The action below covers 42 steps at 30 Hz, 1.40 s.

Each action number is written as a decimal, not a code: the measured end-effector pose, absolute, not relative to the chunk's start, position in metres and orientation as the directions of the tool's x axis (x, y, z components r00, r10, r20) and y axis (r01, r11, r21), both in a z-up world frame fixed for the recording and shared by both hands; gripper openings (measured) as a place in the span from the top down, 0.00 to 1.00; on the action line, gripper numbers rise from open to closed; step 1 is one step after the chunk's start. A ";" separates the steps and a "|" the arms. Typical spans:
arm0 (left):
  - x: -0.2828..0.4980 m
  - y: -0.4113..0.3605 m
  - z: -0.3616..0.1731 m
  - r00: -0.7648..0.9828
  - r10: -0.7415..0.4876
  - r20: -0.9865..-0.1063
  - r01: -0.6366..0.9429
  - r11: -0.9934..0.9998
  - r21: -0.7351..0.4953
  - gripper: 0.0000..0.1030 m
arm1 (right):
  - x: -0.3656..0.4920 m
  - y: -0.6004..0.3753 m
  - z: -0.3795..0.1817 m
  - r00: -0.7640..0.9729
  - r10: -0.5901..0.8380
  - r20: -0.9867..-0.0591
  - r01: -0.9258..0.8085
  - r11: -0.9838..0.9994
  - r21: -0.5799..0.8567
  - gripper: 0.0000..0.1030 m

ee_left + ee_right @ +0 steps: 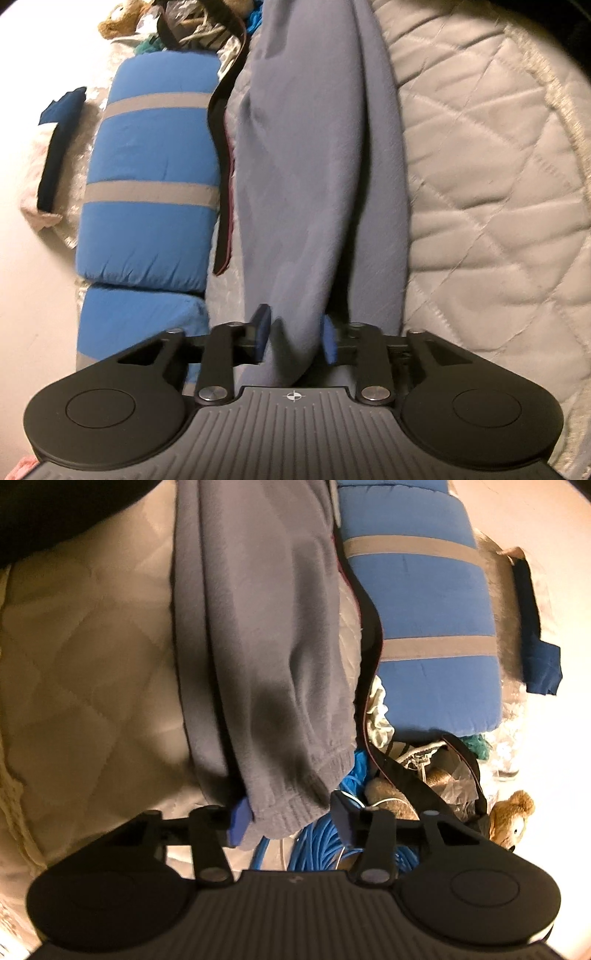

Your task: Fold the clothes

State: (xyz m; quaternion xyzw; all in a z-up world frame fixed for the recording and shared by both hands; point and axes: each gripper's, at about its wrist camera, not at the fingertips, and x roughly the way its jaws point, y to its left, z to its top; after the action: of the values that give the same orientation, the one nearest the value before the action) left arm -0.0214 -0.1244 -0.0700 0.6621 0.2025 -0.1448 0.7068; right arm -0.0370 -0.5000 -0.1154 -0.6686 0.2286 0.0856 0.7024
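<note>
With the grey sweatpants [317, 177] stretched along the quilted mattress [498, 166], the left hand-held gripper [295, 338] pinched one end while the right hand-held gripper [291, 821] stood spread around the cuff, which could slip free and sag.

Open quilted cream mattress [498, 177] lies bare along one long side of the grey fleece trousers [314, 166], so a claw could pass freely there. The other side is crowded: a dark strap with a maroon edge [221, 177] runs just beside the trousers, with a blue padded roll banded in grey [147, 166] beyond it. Off the trouser cuff [295, 797], a tangle of bright blue cord [325, 849], a brown teddy bear [509, 819] and crumpled plastic block the way.
</note>
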 end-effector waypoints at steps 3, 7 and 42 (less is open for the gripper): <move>-0.016 -0.121 -0.071 0.871 0.088 -0.483 0.475 0.094 0.875 0.71 | -0.035 -0.500 -0.118 0.871 -0.182 -0.456 -0.448 0.084 -0.890 0.67; -0.016 -0.117 -0.068 0.873 0.106 -0.475 0.468 0.087 0.880 0.95 | -0.033 -0.501 -0.107 0.865 -0.177 -0.470 -0.458 0.105 -0.883 0.90; -0.076 -0.062 -0.023 0.865 0.137 -0.482 0.427 0.304 0.852 0.42 | -0.063 -0.421 0.010 0.884 0.012 -0.467 -0.390 0.570 -0.723 0.00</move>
State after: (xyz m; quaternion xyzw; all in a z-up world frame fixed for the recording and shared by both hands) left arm -0.0757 -0.0621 -0.0231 0.5823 0.2419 -0.0940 0.7705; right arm -0.0634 -0.4205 0.0103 -0.4489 0.2106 0.1169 0.8605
